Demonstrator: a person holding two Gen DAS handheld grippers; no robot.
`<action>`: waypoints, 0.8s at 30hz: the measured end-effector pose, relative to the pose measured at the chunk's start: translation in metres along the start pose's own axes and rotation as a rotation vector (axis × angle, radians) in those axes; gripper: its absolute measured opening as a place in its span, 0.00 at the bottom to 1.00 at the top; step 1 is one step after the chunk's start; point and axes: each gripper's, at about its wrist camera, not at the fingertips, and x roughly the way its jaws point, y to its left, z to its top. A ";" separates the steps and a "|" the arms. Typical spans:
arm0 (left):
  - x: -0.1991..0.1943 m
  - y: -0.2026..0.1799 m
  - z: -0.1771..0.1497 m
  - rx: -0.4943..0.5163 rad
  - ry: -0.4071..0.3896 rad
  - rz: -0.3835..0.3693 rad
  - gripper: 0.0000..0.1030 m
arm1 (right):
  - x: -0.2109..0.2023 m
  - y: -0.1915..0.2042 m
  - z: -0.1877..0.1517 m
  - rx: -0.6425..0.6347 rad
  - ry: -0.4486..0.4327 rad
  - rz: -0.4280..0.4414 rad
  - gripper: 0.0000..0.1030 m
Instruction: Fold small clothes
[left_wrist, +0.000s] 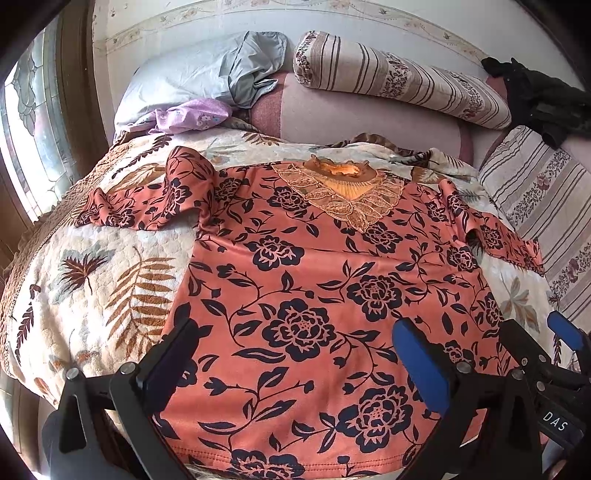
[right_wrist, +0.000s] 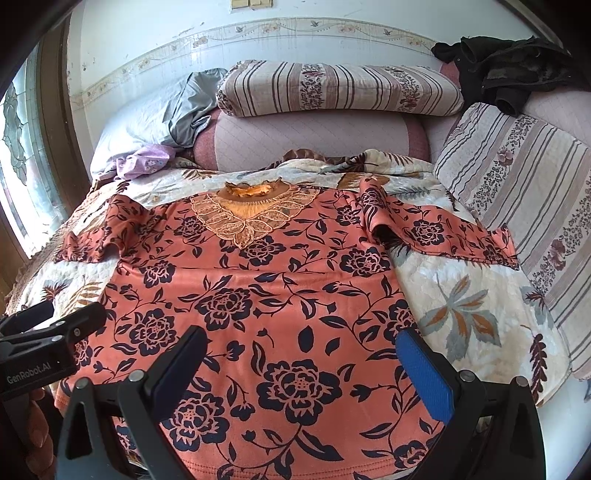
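A: Why is the floral blouse (left_wrist: 295, 295) laid out like that?

B: It lies flat, front up, on the leaf-print quilt (left_wrist: 92, 280) of the bed, lace collar (left_wrist: 340, 195) at the far end and both sleeves out to the sides, probably so the folds can be made cleanly. The striped pillow (left_wrist: 399, 77) sits well beyond the collar, against the wall.

A: And the grippers?

B: The left gripper (left_wrist: 295, 362) hovers over the blouse near its hem, jaws spread fully apart, holding nothing. The right gripper (right_wrist: 303, 369) is the same, wide apart above the hem end, nothing between its pads. No fold looks begun yet
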 end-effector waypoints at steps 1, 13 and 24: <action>0.000 0.000 0.000 0.001 0.000 -0.001 1.00 | 0.000 0.000 0.000 0.003 0.001 0.000 1.00; 0.000 -0.001 0.000 0.005 -0.001 0.001 1.00 | 0.003 0.001 0.001 0.007 -0.005 0.006 1.00; 0.000 -0.002 0.001 0.006 0.000 0.000 1.00 | 0.002 0.003 0.002 -0.014 -0.025 -0.012 1.00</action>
